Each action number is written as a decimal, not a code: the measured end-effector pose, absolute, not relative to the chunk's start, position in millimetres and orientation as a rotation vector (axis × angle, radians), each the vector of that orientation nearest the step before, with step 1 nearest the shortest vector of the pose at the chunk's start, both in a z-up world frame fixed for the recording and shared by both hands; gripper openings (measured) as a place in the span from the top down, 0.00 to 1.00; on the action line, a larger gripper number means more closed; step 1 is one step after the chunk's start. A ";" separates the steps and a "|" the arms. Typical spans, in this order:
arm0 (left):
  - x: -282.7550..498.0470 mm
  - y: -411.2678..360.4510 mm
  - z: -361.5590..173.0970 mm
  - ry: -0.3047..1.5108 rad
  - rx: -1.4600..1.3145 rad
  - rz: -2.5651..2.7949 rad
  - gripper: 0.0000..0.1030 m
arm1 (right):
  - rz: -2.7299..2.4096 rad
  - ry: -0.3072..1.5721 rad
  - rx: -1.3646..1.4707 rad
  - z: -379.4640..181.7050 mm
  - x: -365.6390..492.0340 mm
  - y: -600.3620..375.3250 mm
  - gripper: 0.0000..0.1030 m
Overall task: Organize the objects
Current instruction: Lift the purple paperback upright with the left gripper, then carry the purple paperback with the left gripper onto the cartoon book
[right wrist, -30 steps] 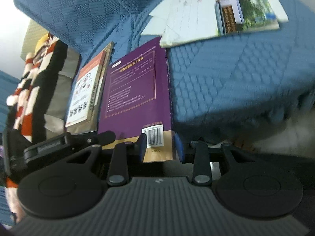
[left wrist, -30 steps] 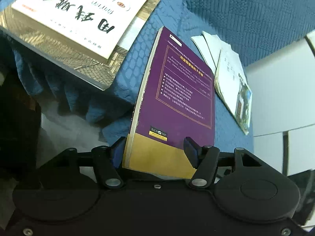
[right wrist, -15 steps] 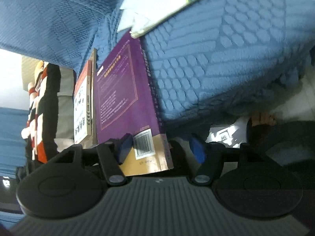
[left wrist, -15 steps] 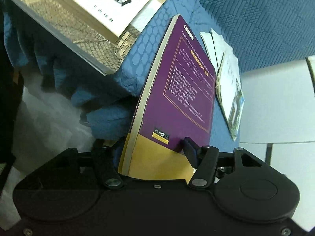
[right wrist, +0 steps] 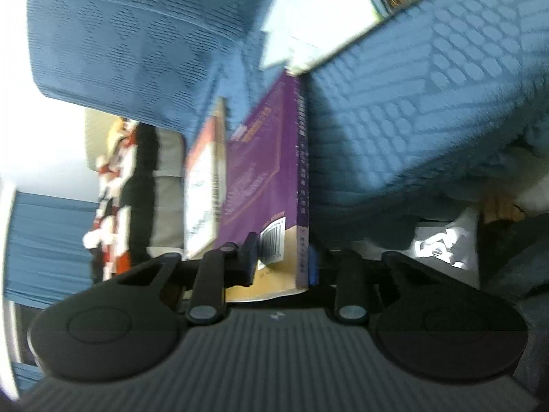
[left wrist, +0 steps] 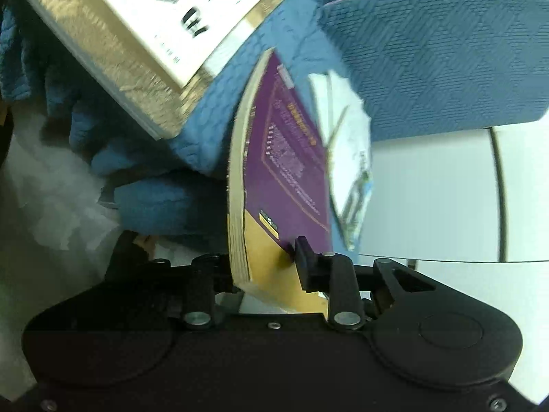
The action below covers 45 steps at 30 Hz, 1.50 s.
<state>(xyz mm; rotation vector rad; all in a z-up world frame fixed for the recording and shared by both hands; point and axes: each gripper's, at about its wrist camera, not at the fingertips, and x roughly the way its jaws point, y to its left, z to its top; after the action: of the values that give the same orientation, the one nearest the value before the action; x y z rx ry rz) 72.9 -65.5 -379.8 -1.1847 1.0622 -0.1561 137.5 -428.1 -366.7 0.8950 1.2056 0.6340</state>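
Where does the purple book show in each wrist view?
Left wrist: purple book stands on edge at centre, its tan end between the left gripper jaws.
Right wrist: purple book at centre, barcode end in the right gripper.
Shared landmark: blue quilted cover.

The thick purple paperback book [left wrist: 291, 171] stands on edge, its near end between the fingers of the left tool [left wrist: 264, 264] and, from the spine side, the right tool [right wrist: 281, 261]; both sets of jaws are closing on it. It rises from the blue quilted bedspread [left wrist: 223, 103]. In the left wrist view, the white-covered book on a larger tan book [left wrist: 164, 34] lies left of it, loose white booklets [left wrist: 350, 158] right. A blue textured pillow [left wrist: 446, 51] sits behind.
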 end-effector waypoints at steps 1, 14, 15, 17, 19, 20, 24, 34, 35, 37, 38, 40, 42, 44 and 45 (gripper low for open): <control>72.4 -63.9 -374.0 1.051 -1.181 -0.164 0.75 | 0.646 1.192 0.905 -362.0 137.0 -428.5 0.73; 71.4 -46.7 -315.4 0.956 -1.196 -0.243 0.78 | 0.690 1.082 0.899 -291.5 131.5 -410.0 0.74; 71.4 -45.4 -313.0 0.952 -1.205 -0.250 0.78 | 0.687 1.082 0.893 -286.8 131.9 -408.4 0.74; 70.1 -42.1 -307.5 0.939 -1.224 -0.265 0.78 | 0.685 1.075 0.876 -276.1 132.3 -405.7 0.74; 69.8 -38.7 -301.0 0.928 -1.234 -0.278 0.78 | 0.686 1.069 0.859 -265.5 132.3 -402.6 0.74; 70.3 -37.2 -297.1 0.924 -1.234 -0.282 0.78 | 0.685 1.068 0.853 -260.2 133.2 -400.4 0.74; 75.3 -29.6 -279.8 0.912 -1.231 -0.291 0.78 | 0.685 1.060 0.838 -241.5 136.0 -393.2 0.74; 90.2 6.5 -231.1 0.872 -1.207 -0.294 0.78 | 0.707 1.042 0.824 -201.2 149.2 -358.6 0.74; 91.6 11.2 -227.5 0.868 -1.204 -0.292 0.78 | 0.710 1.044 0.820 -198.3 150.9 -354.3 0.74; 94.9 22.2 -221.7 0.858 -1.206 -0.287 0.78 | 0.719 1.046 0.809 -192.4 155.4 -343.7 0.74; 96.1 28.0 -219.2 0.852 -1.212 -0.285 0.78 | 0.724 1.046 0.803 -189.6 157.7 -338.1 0.74; 98.2 40.0 -214.2 0.839 -1.214 -0.282 0.78 | 0.737 1.046 0.796 -184.2 162.8 -326.4 0.74; 100.4 51.5 -211.1 0.829 -1.217 -0.278 0.78 | 0.748 1.048 0.789 -179.3 167.5 -315.2 0.74; 102.7 63.7 -207.6 0.821 -1.220 -0.273 0.78 | 0.758 1.050 0.782 -175.4 172.4 -302.8 0.74; 104.1 70.0 -206.0 0.817 -1.219 -0.269 0.78 | 0.763 1.052 0.780 -174.2 174.3 -296.0 0.74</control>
<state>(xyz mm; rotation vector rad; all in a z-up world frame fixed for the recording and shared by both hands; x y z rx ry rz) 104.1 70.0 -206.0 -1.2188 0.8167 -0.2695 174.3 -296.0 -174.2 0.7796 1.0520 0.7626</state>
